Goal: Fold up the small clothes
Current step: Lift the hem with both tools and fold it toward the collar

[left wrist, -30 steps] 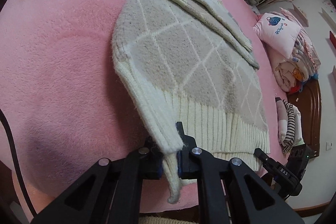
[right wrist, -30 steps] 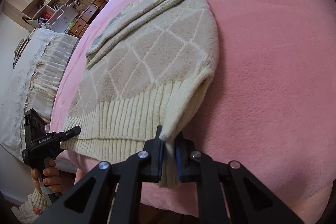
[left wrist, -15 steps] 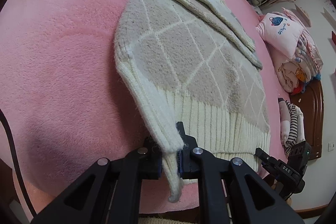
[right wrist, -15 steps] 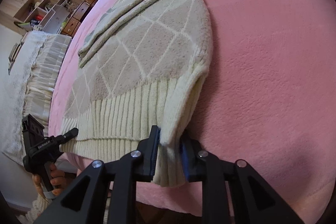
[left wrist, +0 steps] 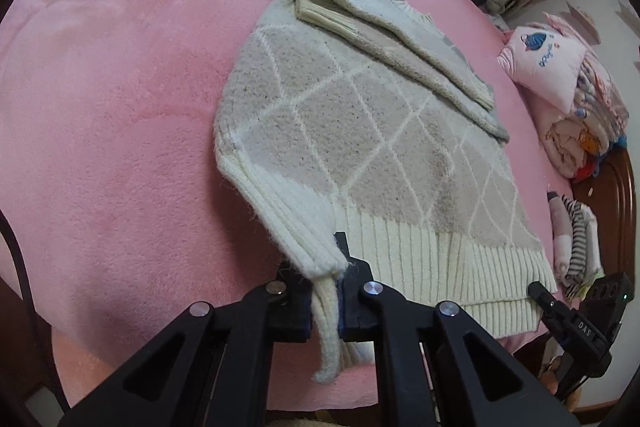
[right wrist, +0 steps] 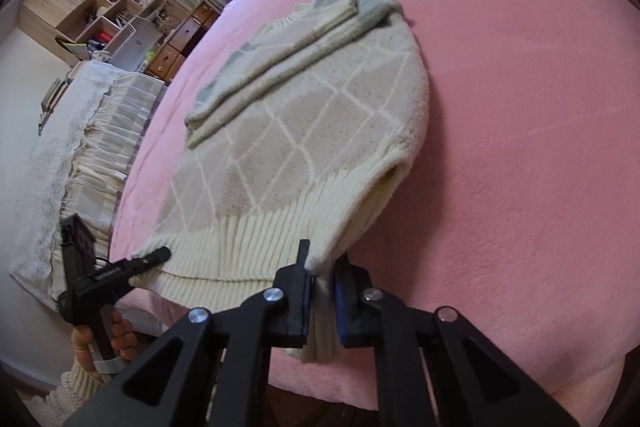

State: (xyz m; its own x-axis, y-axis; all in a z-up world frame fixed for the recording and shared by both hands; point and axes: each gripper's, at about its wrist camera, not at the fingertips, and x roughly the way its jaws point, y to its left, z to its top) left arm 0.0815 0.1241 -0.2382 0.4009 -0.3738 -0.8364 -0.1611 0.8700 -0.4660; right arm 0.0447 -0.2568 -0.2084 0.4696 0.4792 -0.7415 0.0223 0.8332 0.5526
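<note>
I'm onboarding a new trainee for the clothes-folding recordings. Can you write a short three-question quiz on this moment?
1. True or false: the sweater lies on a pink blanket.
2. Which part of the sweater do the left tool and the right tool pinch? A) the collar B) the ribbed hem corners C) the diamond-patterned middle
3. Fill in: both sleeves are folded across the sweater's ____ end.

Key
1. True.
2. B: each tool is closed on a hem corner, and the right tool's jaws are closing on the knit.
3. Far (collar) end.
</note>
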